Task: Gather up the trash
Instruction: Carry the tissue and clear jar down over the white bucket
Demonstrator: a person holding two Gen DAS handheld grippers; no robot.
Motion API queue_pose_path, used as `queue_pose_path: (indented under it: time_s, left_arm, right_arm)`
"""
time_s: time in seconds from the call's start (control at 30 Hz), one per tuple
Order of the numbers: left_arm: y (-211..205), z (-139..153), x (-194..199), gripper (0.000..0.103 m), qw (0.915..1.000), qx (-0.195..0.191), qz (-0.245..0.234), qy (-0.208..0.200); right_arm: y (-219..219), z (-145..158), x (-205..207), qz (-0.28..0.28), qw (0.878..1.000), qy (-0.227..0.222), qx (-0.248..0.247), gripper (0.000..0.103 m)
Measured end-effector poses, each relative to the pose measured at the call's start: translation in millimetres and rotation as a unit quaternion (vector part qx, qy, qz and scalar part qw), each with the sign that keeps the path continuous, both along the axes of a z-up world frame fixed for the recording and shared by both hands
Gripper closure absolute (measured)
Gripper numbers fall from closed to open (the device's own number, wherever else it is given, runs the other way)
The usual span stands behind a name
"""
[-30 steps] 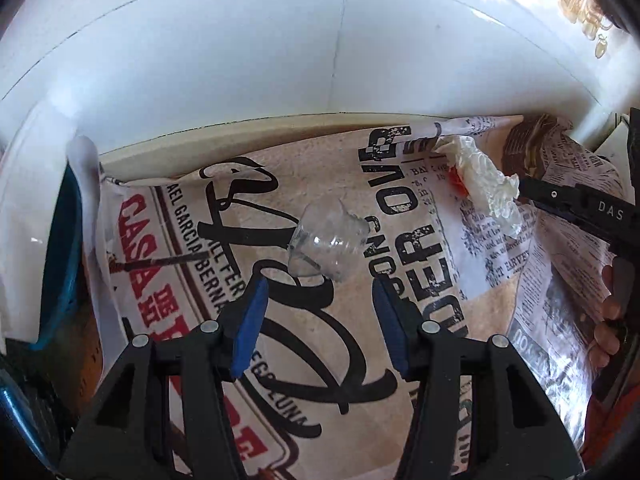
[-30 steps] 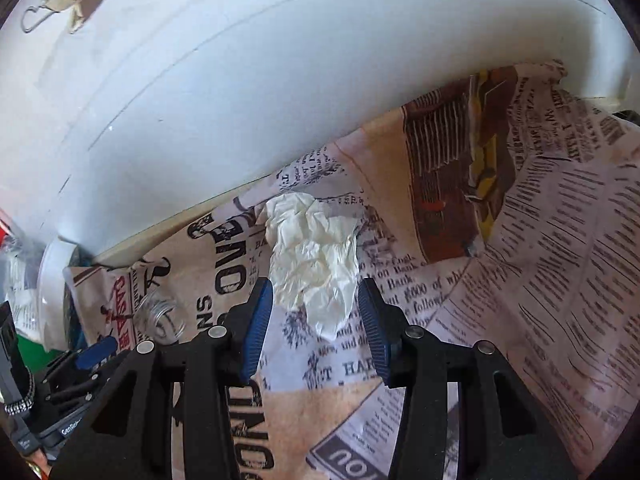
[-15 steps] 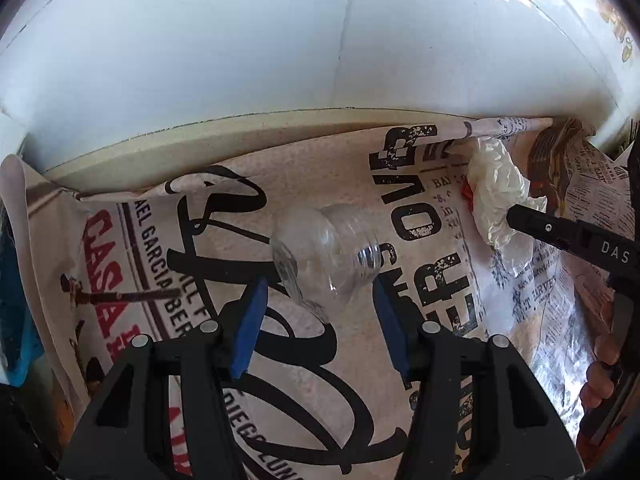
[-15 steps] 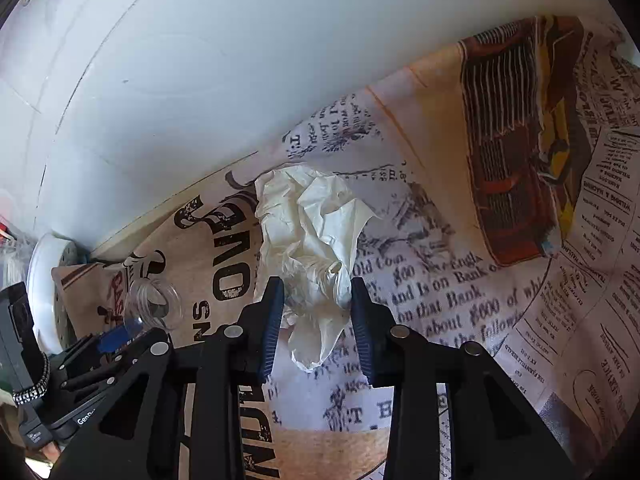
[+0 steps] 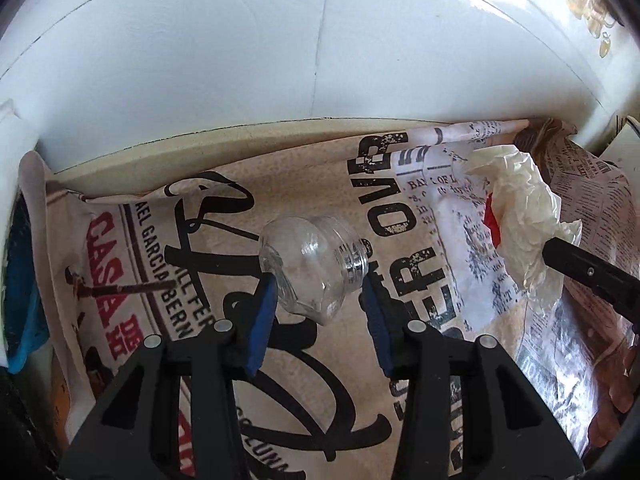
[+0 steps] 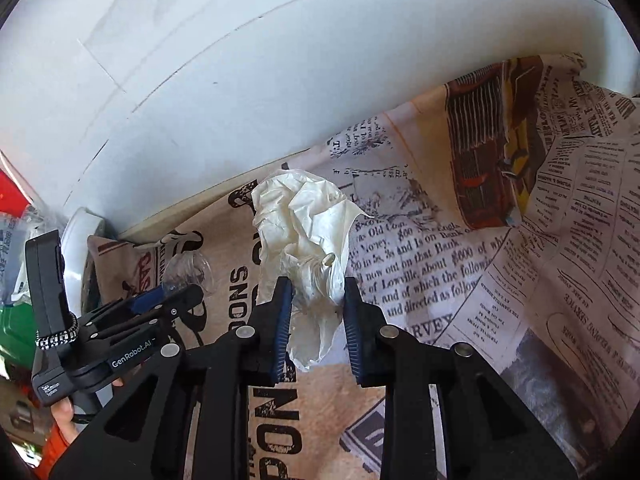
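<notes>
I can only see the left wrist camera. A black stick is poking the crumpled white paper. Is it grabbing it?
Observer: Yes. That stick is one finger of the right gripper. Its jaws have just been closing, and both blue pads now pinch the crumpled paper.
Operator: What's on the other side of the paper?
Observer: More newspaper-print cloth, with a brown and yellow printed picture near the wall.
</notes>
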State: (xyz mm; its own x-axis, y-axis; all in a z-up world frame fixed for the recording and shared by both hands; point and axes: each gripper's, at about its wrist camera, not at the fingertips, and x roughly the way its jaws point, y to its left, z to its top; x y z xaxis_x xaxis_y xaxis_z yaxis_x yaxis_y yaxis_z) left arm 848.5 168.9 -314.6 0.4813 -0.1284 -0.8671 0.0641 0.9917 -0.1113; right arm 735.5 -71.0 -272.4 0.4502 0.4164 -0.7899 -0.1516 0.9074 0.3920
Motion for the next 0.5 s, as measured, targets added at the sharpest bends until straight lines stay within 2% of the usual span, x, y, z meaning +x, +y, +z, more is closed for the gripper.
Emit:
queue_pose_path:
  time_s: [0.17,0.27,0.5]
  left_arm:
    - [-13.6,20.5,-32.4,0.06,0.9998,0.012,-0.012,-0.01]
    - [-22.4,38.1,-59.5,0.06,0.9998,0.005,-0.01,-0.018]
    - [-44.4,90.6,-144.7,0.06,0.9983,-0.004,0.027,-0.052]
  right_arm:
    - [-17.5,20.5,-19.9,0.005,1.0,-0.015,-0.005,0.08]
    - [-21.7,32.3,-37.6,0.013,1.0,-0.019,-0.003,0.08]
    - [-42.3,68.5,-91.5,0.05,0.998,-0.044,-0.006,0.08]
